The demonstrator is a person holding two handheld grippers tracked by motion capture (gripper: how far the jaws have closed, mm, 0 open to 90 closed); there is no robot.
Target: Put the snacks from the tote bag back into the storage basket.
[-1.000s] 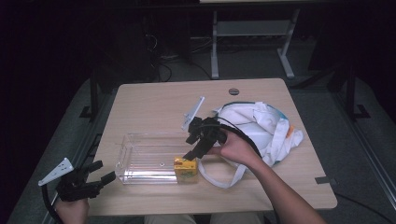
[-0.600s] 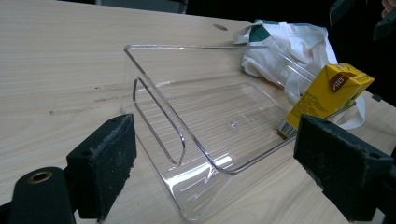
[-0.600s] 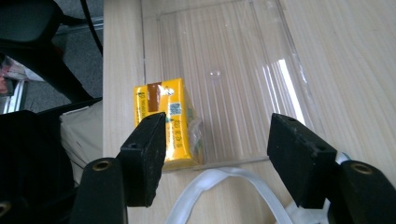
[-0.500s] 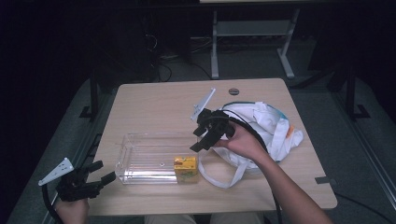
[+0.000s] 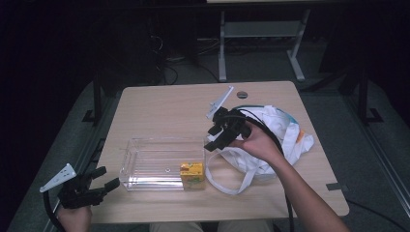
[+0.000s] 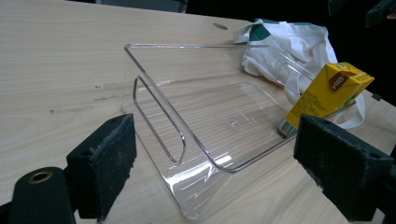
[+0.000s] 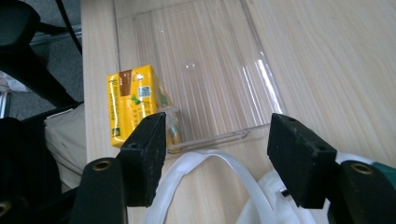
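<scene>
Yellow juice carton (image 5: 192, 174) stands upright inside the clear plastic tray (image 5: 145, 162), in the tray's corner nearest the person and closest to the white cloth bag (image 5: 278, 133); the left gripper view shows the carton (image 6: 327, 95) against the tray's far end wall (image 6: 187, 46), and the right gripper view shows it (image 7: 130, 102) at the tray's corner (image 7: 210, 70). Tray lies flat on the pale wood tabletop (image 5: 159, 106), in the near-left part, its long side roughly parallel to the near edge. Cloth bag is crumpled on the right half of the tabletop, just beside the tray, with a white strap loop (image 5: 232, 181) trailing toward the near edge; a green-trimmed portion is visible at its far side. Right gripper (image 5: 217, 140) is held in the person's right hand (image 5: 258, 142) above the gap between tray and bag, over the tray's right end; its jaws stand released, wide apart, with nothing between them, and its own view looks down on carton, tray end and strap (image 7: 210, 161). Left gripper (image 5: 104, 183) is held low at the near-left corner of the tabletop, just off the tray's left end, pointing along the tray toward the carton; its jaws are likewise released and empty, well apart, touching nothing. Small dark round hole (image 5: 241, 94) sits near the far edge of the tabletop.
</scene>
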